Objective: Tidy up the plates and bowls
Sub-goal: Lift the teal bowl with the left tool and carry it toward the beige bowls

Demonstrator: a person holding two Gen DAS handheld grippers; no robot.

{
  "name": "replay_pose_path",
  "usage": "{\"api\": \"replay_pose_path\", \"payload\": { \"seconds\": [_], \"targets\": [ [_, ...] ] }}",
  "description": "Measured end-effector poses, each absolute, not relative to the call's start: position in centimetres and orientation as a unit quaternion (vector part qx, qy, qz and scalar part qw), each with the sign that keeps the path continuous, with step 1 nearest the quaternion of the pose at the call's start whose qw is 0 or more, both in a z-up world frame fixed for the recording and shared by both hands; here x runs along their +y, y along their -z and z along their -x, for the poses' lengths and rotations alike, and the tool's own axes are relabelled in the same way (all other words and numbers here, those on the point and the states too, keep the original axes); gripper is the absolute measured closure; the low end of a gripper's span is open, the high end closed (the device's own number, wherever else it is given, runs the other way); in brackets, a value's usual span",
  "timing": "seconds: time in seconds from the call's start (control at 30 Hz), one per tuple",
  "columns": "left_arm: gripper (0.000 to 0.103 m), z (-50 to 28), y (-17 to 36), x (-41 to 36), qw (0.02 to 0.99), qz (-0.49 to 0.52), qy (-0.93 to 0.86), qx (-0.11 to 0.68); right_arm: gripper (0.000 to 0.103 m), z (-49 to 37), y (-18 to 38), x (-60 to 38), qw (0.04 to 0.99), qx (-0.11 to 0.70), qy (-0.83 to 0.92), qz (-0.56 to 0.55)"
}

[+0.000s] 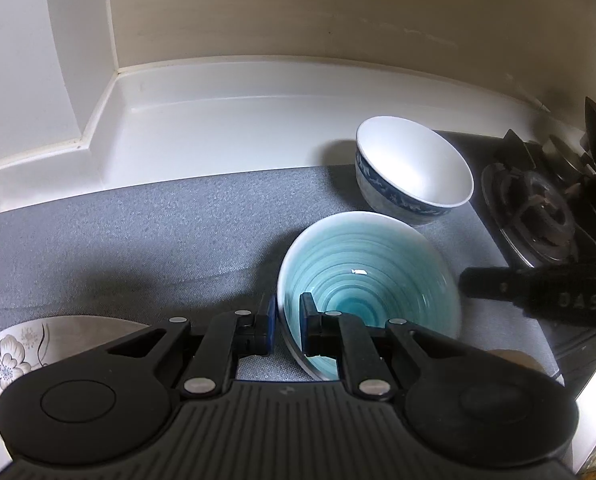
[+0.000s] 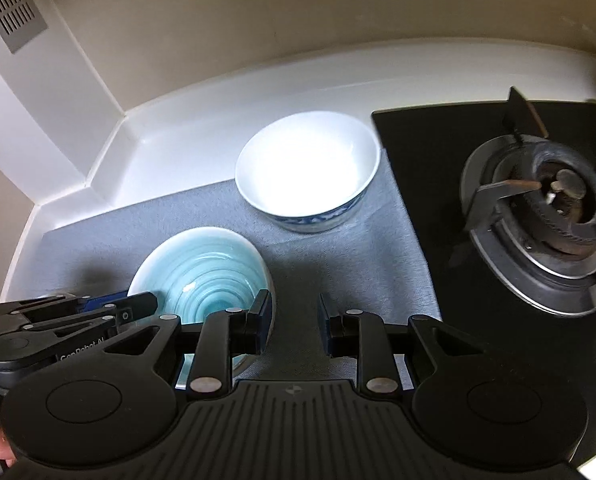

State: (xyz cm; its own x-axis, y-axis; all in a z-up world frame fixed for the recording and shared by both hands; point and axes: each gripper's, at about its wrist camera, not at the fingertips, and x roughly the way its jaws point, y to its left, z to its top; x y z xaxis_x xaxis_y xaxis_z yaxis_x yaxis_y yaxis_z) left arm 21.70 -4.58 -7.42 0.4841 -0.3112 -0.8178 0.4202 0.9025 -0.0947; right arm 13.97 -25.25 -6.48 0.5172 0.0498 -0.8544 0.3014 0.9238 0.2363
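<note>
A teal bowl [image 1: 370, 280] with ringed glaze sits tilted on the grey mat [image 1: 137, 240]. My left gripper [image 1: 287, 312] is shut on its near rim, one finger inside and one outside. Behind it stands a white bowl [image 1: 414, 172] with a blue patterned band, upright and apart from both grippers. In the right wrist view the teal bowl [image 2: 205, 272] lies at lower left with the left gripper [image 2: 137, 304] on it, and the white bowl [image 2: 306, 160] is further back. My right gripper [image 2: 293, 312] hangs open over the mat [image 2: 338, 248], just right of the teal bowl, holding nothing.
A flowered plate [image 1: 25, 352] lies at the mat's near left. A black gas stove [image 2: 558, 208] with its burner borders the mat on the right. White counter and walls close the back and left. The right gripper's body [image 1: 538, 296] reaches in beside the teal bowl.
</note>
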Motion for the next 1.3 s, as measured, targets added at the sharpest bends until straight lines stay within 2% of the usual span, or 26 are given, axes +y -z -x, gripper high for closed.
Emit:
{"api": "replay_pose_path", "payload": {
  "seconds": [0.23,0.47,0.53,0.87,1.3],
  "targets": [
    [0.092,-21.8,7.6,-4.7,0.860,-0.062,0.215,0.460,0.077,-14.8,7.7,-24.9,0.847,0.496,0.062,-0.183],
    [0.093,-21.8,7.7,-4.8,0.860,-0.066,0.216,0.458,0.087,-15.4,8.5,-24.5,0.846,0.499,0.053,-0.180],
    [0.095,-21.8,7.7,-4.8,0.861,-0.066,0.215,0.457,0.094,-15.5,8.6,-24.3,0.847,0.498,0.049,-0.180],
    [0.096,-20.9,6.5,-4.5,0.868,-0.059,0.223,0.441,0.095,-14.9,7.9,-24.1,0.857,0.482,0.050,-0.173],
    [0.096,-15.5,0.7,-5.7,0.878,-0.061,0.258,0.398,0.095,-9.2,1.5,-24.9,0.886,0.419,0.062,-0.185]
  ]
}}
